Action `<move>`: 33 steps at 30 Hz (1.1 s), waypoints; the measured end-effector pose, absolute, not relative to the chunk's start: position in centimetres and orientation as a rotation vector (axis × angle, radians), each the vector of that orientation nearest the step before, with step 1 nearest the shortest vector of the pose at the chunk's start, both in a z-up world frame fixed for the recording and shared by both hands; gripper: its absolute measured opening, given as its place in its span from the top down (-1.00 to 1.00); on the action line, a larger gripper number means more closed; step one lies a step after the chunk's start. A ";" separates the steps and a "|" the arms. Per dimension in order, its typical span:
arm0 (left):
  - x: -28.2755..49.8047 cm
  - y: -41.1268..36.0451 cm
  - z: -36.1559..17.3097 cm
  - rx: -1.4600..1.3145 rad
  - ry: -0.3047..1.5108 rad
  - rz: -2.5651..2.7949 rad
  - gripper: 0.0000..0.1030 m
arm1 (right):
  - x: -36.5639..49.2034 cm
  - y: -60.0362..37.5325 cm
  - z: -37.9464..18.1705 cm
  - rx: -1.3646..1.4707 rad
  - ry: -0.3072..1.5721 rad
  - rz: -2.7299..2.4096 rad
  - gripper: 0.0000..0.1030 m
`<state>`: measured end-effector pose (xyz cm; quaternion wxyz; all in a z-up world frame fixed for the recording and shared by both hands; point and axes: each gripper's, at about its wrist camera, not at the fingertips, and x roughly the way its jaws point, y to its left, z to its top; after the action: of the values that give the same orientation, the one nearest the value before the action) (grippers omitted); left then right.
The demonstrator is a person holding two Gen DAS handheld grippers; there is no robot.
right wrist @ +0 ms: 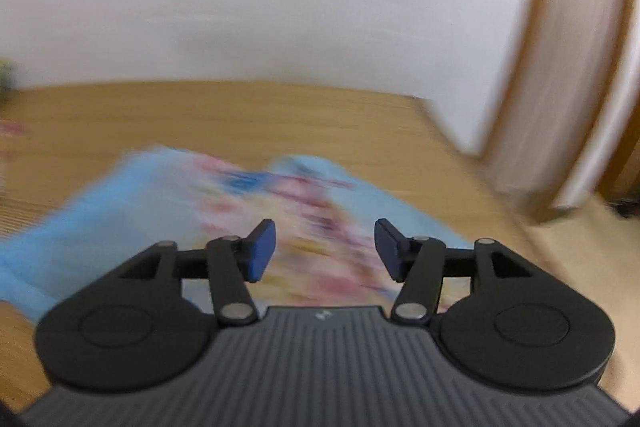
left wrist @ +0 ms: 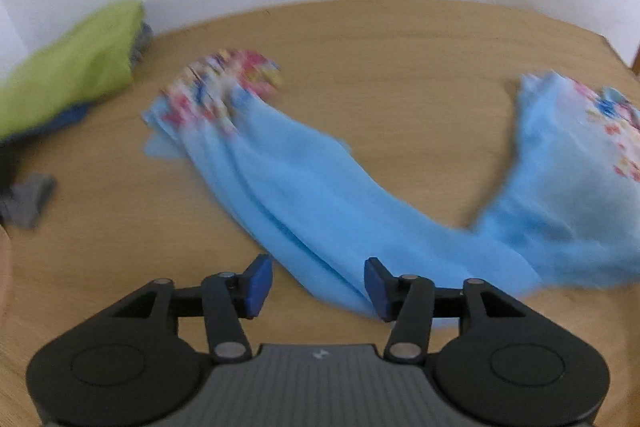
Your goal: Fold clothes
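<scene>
The big tan wooden table [left wrist: 400, 39] fills both views. The long light-blue cloth w/ flower print [left wrist: 320, 203] lies on it, stretched from 10 o'clock to 3 o'clock in the left view, bunched at both ends. A lime-green folded cloth [left wrist: 68, 67] sits at 9 o'clock. The left gripper [left wrist: 319, 287] has jaws apart, nothing pinched, cloth edge between them. The right gripper [right wrist: 325, 251] is also wide, above the flower part.
</scene>
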<state>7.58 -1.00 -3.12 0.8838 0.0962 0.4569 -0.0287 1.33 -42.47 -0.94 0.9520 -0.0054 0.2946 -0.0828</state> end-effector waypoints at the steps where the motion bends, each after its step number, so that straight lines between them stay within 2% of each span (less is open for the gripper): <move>1: 8.9 -0.5 -2.7 0.221 0.931 -0.049 -0.15 | 2.2 -40.9 -1.3 0.017 0.604 -0.104 -0.19; 5: 15.8 2.0 -1.6 0.263 0.879 -0.020 -0.19 | 6.6 -31.9 -5.3 0.102 0.695 0.193 -0.19; 11: 27.6 4.4 -2.7 0.328 0.893 -0.065 -0.34 | 12.1 -18.0 -9.7 -0.001 0.774 0.394 -0.19; 16: 35.4 5.6 -6.8 0.424 0.949 -0.040 -0.34 | 14.7 -12.4 -12.7 -0.016 0.847 0.377 -0.19; 22: 38.2 6.3 -10.0 0.443 0.987 -0.035 -0.33 | 13.9 -9.9 -13.4 -0.027 0.898 0.313 -0.19; 24: 37.8 6.3 -10.1 0.438 0.973 -0.079 -0.03 | 13.5 -9.3 -13.4 -0.042 0.892 0.299 -0.21; 26: 37.9 6.8 -10.2 0.382 1.000 -0.125 0.93 | 13.9 -8.6 -13.9 -0.049 0.892 0.293 -0.21; 27: 38.0 7.0 -10.3 0.351 1.015 -0.141 0.94 | 14.0 -8.3 -14.0 -0.046 0.891 0.291 -0.14; 28: 37.7 7.2 -10.1 0.332 1.014 -0.144 0.95 | 14.0 -8.3 -14.1 -0.038 0.889 0.295 0.21; 29: 37.4 7.5 -9.6 0.328 0.994 -0.150 0.96 | 14.2 -8.2 -14.1 -0.024 0.892 0.314 0.83; 30: 37.0 7.7 -9.0 0.325 0.974 -0.155 0.96 | 14.3 -8.3 -14.1 -0.003 0.901 0.324 0.94; 33: 36.5 8.7 -5.5 0.294 0.899 -0.140 0.96 | 14.9 -9.2 -13.4 -0.012 0.887 0.311 0.93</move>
<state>36.48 8.74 -5.49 0.8880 0.1413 0.4325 -0.0672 14.95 -9.23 -13.42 0.8916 -0.0060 0.4272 0.1499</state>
